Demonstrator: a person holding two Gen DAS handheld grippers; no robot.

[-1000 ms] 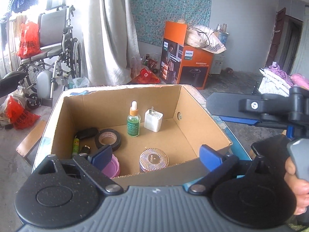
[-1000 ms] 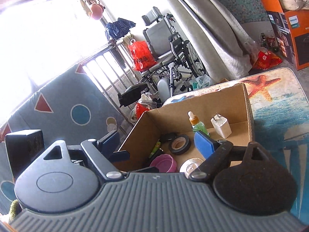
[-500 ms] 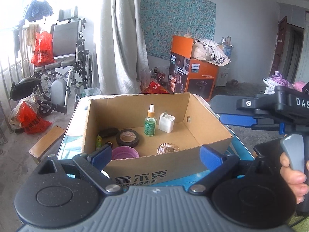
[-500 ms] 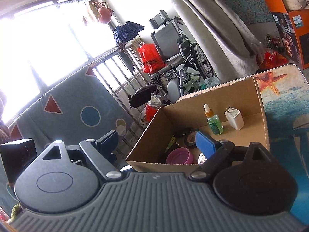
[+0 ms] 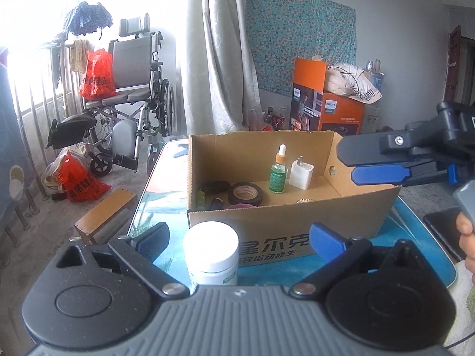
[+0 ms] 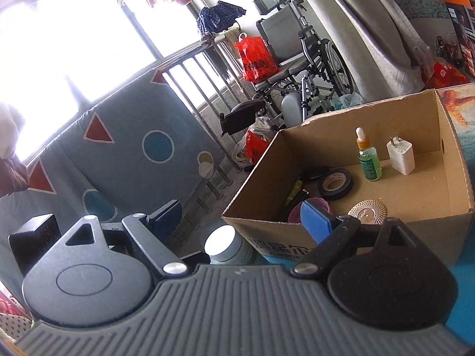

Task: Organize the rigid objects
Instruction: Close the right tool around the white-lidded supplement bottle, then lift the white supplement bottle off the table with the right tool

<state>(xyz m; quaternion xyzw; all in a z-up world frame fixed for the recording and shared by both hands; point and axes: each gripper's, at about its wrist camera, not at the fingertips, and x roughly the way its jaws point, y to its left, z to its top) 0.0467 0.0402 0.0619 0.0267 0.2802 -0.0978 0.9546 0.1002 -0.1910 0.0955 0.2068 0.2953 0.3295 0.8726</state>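
**White jar's next up, box is already half packed**

The left gripper (image 5: pixel 237 237) hangs low with its fingers spread wide, and the white-lidded jar (image 5: pixel 211 253) stands upright on the table between them, just in front of the cardboard box (image 5: pixel 291 216). Probably lined up that way so a squeeze catches the jar. The right gripper (image 6: pixel 240 218) is also wide apart and holding nothing. In the box, the dropper bottle (image 5: pixel 278 169), charger plug (image 5: pixel 301 174) and tape roll (image 5: pixel 245 193) sit along the back, leaving floor space nearer the front.
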